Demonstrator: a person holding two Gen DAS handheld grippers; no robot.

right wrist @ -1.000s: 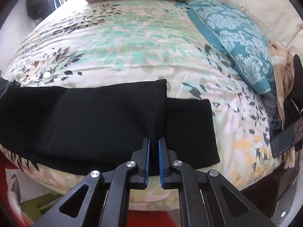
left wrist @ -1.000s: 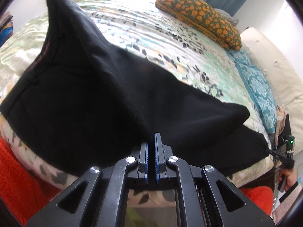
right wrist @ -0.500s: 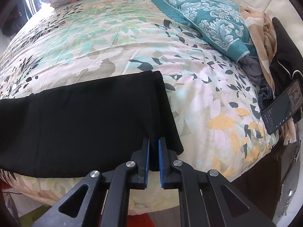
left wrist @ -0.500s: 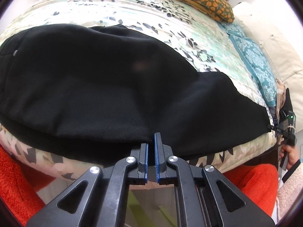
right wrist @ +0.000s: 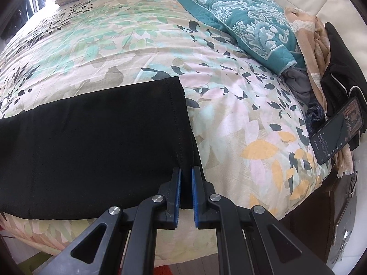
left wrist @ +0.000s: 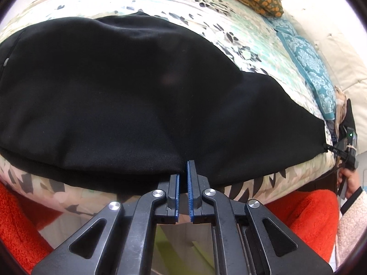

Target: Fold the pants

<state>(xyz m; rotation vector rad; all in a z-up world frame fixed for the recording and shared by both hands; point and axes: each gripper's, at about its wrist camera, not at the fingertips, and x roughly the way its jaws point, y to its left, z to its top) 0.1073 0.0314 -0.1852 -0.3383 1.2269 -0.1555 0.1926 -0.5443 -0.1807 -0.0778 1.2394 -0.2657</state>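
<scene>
Pinching the black pants (right wrist: 96,142) hem, right hand-held gripper (right wrist: 186,171); left hand-held gripper (left wrist: 182,167) slightly parted at their edge.

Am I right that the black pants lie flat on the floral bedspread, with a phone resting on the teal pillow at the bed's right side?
Not quite: the right wrist view shows the phone resting on a clothes pile beside the teal pillow, not on it. The pants do lie flat on the bedspread.
</scene>
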